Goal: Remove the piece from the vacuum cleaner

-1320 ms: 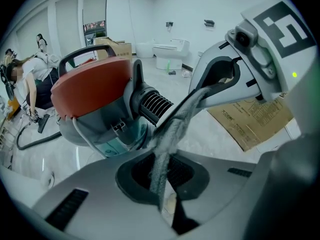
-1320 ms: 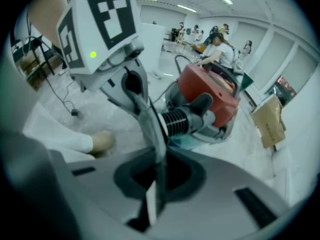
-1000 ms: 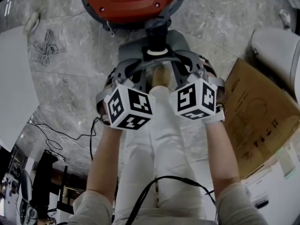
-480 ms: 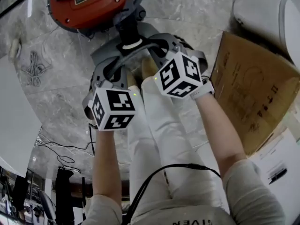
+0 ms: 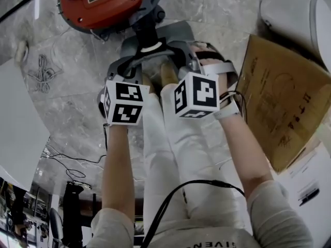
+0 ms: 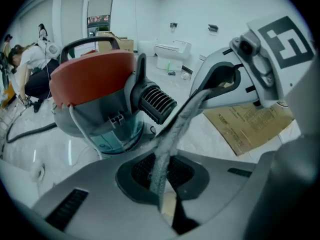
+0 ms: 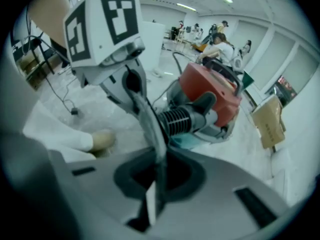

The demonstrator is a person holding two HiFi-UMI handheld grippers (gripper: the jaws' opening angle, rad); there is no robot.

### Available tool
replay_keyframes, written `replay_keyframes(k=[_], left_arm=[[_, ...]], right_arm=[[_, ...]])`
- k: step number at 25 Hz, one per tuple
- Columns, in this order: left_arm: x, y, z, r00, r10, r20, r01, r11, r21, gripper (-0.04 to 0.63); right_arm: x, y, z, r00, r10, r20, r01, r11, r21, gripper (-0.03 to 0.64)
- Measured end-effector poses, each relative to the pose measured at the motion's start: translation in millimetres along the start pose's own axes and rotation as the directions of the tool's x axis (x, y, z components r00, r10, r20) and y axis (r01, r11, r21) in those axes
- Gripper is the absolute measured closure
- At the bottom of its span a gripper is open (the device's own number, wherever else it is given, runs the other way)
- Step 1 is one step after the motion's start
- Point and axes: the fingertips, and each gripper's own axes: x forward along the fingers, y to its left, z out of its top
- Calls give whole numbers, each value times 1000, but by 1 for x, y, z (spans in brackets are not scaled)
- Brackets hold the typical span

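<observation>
A red-topped vacuum cleaner [image 5: 106,4] stands on the marble floor ahead of me, its black ribbed hose socket [image 6: 156,103] facing my grippers. A thin grey strip [image 6: 172,134] runs taut from one gripper to the other, arching just in front of the socket [image 5: 150,35]. My left gripper [image 5: 121,71] is shut on one end of it, and the right gripper [image 5: 186,61] is shut on the other. In the right gripper view the strip [image 7: 150,124] rises from my right gripper's jaws [image 7: 152,199] to the left gripper [image 7: 132,84], with the vacuum [image 7: 210,91] behind.
A flat cardboard box [image 5: 282,97] lies on the floor at the right, beside a white unit [image 5: 300,14]. A coiled cable [image 5: 44,74] and a white board [image 5: 15,123] are at the left. My legs [image 5: 170,138] are below the grippers. People [image 7: 220,49] work far behind the vacuum.
Both grippers stayed shut on the strip. The vacuum has shifted left in the head view. Since half a second ago the left gripper has moved forward and the right one back, so they sit level.
</observation>
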Motion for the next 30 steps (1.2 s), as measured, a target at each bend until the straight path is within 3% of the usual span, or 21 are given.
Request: replay_keyframes(k=[5,14,21,30], left_arm=[[4,-3,-6,1000,-21,-8,21,998,-61,561],[-10,-22,6,1000,6,-12,-5,998,57,561],[-31,-35,12,1000,-15,-7,16,999,47,561],[-95,-46,32,999,-30,9,30,999,20,561]], right_arm=[[-2,6,5,1000,-11,-1,11,998,-58,592],[5,1,-22,999,31,23,-33,992,118,592],[-19,11,-25,997,67,47,-73,987,144,592],[-81,10,4,981,151,124,-174,964,201,592]])
